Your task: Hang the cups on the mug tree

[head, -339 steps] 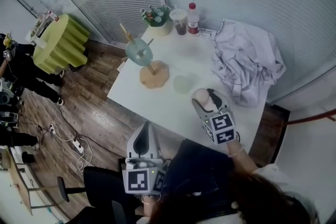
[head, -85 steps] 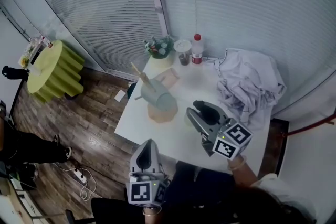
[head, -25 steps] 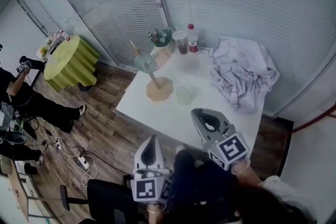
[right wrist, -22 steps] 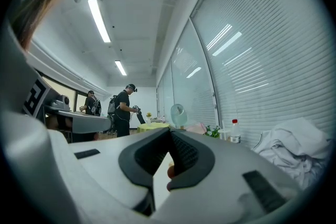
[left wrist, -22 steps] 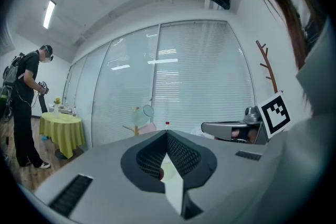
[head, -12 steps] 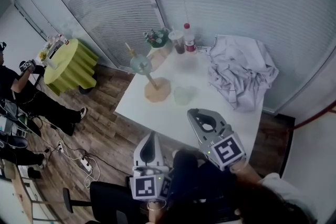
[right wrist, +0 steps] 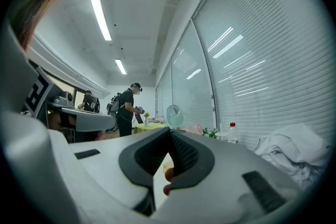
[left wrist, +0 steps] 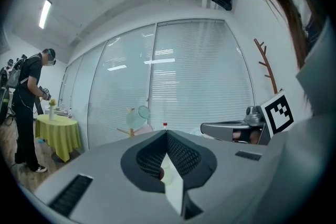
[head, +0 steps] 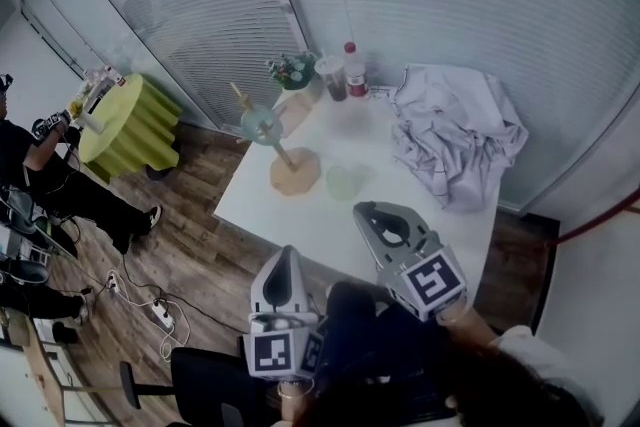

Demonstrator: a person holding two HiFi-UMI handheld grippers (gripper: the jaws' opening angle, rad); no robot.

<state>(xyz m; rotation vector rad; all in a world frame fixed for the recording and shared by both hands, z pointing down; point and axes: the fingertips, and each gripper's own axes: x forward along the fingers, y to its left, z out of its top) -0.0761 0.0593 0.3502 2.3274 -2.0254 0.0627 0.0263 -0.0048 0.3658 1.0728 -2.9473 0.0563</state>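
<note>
One blue-green cup (head: 262,122) hangs on the wooden mug tree (head: 294,171), a pale green cup (head: 345,181) sits unhung on the white table (head: 440,227) beside its base, the left gripper (head: 285,260) and right gripper (head: 372,215) are both closed on nothing, and no writing is legible.

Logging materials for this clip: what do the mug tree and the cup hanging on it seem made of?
Mug tree: probably wood, matte, judging by its pale tan base and pegs. Hanging cup: pale blue-green, smooth; ceramic, glass or plastic, too small to tell which.
</note>
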